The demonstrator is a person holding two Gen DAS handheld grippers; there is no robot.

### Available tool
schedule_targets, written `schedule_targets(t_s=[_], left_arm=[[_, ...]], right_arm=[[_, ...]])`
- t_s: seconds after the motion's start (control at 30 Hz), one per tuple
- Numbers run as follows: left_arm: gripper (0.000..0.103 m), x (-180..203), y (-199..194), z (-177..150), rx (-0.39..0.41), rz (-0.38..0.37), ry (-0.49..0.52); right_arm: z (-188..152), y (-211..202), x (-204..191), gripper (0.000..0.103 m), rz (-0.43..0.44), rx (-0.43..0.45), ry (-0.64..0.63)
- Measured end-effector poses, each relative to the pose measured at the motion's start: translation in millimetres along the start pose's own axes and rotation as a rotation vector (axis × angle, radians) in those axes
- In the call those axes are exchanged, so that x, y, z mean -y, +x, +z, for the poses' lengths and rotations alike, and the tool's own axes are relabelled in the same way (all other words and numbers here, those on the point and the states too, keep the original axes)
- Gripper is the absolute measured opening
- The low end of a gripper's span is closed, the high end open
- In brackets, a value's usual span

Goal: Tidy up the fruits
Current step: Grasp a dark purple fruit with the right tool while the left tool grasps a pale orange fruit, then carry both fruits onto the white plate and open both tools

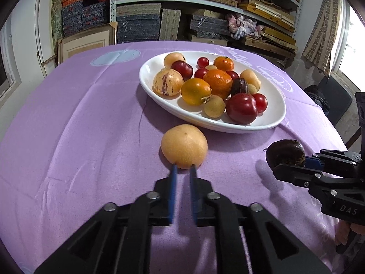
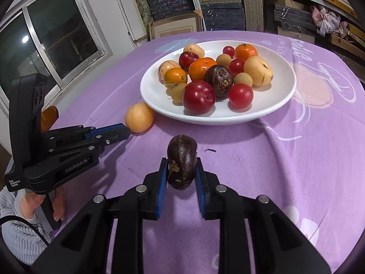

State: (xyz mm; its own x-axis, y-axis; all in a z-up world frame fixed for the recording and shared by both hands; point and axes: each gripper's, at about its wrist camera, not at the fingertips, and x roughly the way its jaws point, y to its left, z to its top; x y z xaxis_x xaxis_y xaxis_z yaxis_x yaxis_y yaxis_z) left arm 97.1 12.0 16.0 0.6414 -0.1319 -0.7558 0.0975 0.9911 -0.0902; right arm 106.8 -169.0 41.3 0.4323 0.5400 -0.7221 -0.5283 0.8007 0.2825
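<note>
My right claw pinches a dark, wrinkled passion fruit above the purple tabletop, short of the white plate; my left claw, narrowly parted, touches a yellow round fruit lying beside the plate without gripping it. Most fruit already sits plated, so these two appear to be the last. Only the right view shows the held fruit's scarred seam; only the left shows the striped fruit fully.

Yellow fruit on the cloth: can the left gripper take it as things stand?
Probably not yet. The left gripper points straight at the yellow fruit with nothing between, but its fingers stand narrower than the fruit and would need to open first.
</note>
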Motion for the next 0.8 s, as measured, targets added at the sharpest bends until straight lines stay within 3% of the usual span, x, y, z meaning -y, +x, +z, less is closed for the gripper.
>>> schedule_targets(t_s=[0.03,0.1,0.13,0.17,0.23,0.33,0.47,0.6,0.8], left_arm=[[0.052,-1.3,0.3,1.4,0.005,0.003,-0.010],[0.062,-1.5,-5.0,5.3,0.060,0.001,-0.016],[0.073,0.0,-5.5,7.3,0.079,0.016,-0.012],[0.075,1.4,-2.3,8.9,0.080,0.027,-0.006],[0.074,3.3,9.3,15.4,0.036,0.011,0.002],[0.047,-3.4,17.4,25.7,0.017,0.000,-0.028],[0.047,-8.5,15.3,24.1,0.018,-0.013,-0.032],[0.046,-10.0,-16.5,25.2,0.086,-0.051,-0.057],[0.046,15.8,-71.8,115.6,0.234,-0.027,0.035]], right_arm=[[-0.7,0.5,0.8,0.022,0.006,-0.001,0.005],[-1.6,2.5,2.5,0.022,0.014,-0.006,0.010],[-1.7,4.2,2.6,0.022,0.018,-0.011,0.011],[-2.2,5.1,3.1,0.022,0.022,-0.013,0.013],[-2.8,6.6,4.5,0.022,0.025,-0.011,0.020],[-2.0,3.6,5.8,0.022,0.033,-0.002,0.028],[-2.3,-2.2,8.9,0.022,0.041,0.008,0.034],[4.8,-26.0,10.0,0.022,0.036,0.062,0.014],[75.5,-89.3,3.8,0.022,-0.023,0.211,-0.043]])
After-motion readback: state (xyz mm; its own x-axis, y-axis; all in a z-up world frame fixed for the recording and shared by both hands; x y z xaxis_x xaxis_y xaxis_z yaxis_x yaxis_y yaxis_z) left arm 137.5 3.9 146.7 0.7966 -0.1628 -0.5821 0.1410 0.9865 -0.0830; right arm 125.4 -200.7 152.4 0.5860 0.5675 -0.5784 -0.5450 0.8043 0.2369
